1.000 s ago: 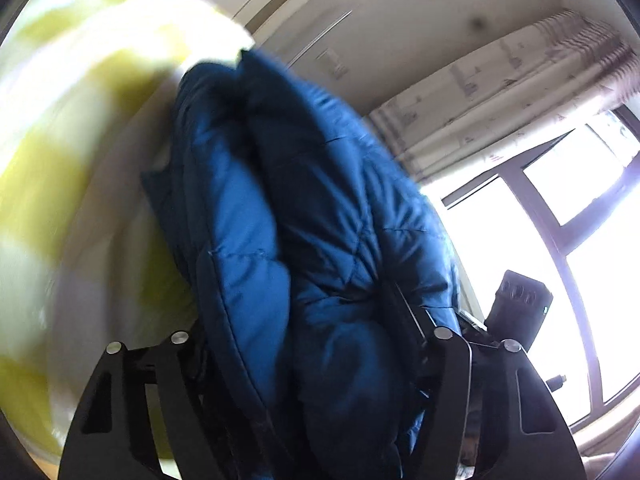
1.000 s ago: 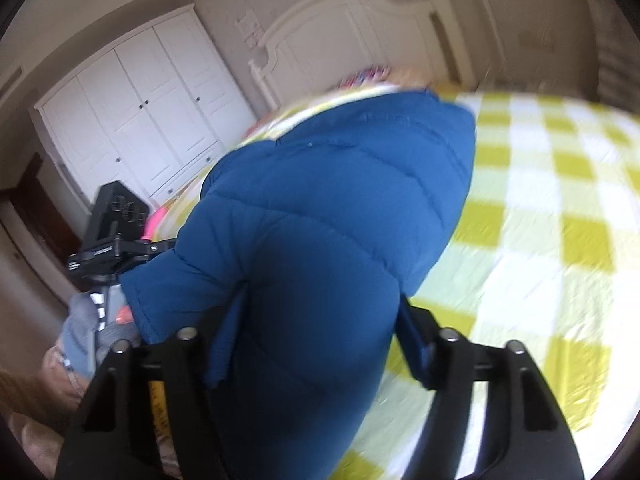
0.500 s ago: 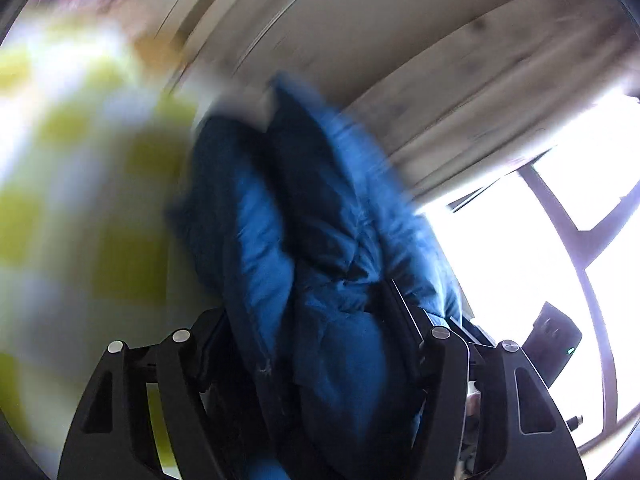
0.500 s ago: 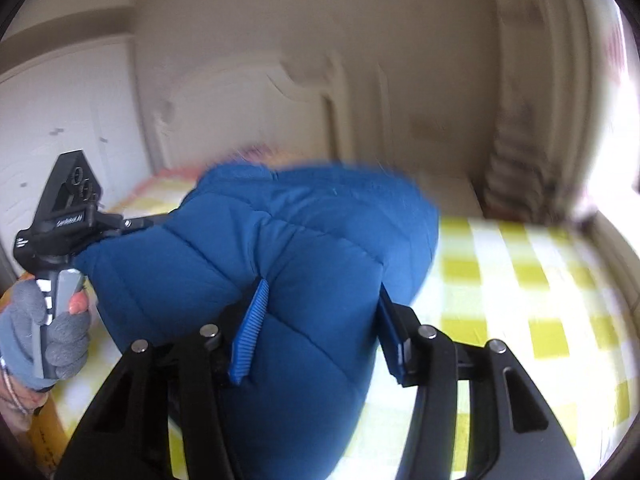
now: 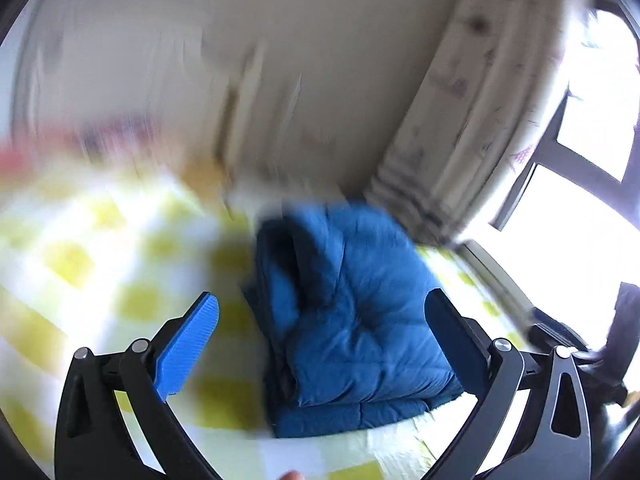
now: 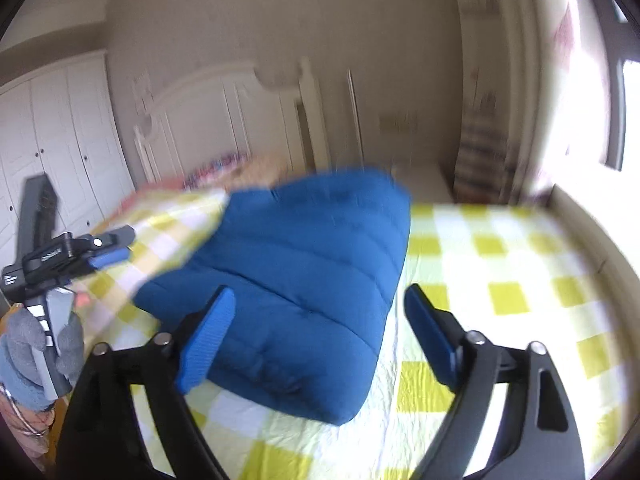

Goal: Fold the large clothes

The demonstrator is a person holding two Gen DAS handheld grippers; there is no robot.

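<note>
One blue quilted jacket lies folded into a thick bundle on the bed, resting on a yellow-and-white checked bedspread toward the bed's near side, with one end pointing to the far headboard. The left gripper has its two fingers spread wide, the blue ribbed pad of one finger showing clear of the cloth; the jacket sits between and beyond the fingers, and whether the right-hand finger touches the fabric cannot be told through the blur. The right gripper is likewise spread, its two blue-padded fingers standing either side of the jacket's near end without pinching it. In the right wrist view the left gripper appears at the far left, held by one hand in a grey glove. Behind the bed stand one white headboard and a white wardrobe with several panelled doors; the exact door count is unclear. One patterned curtain hangs beside a bright window on the right.
</note>
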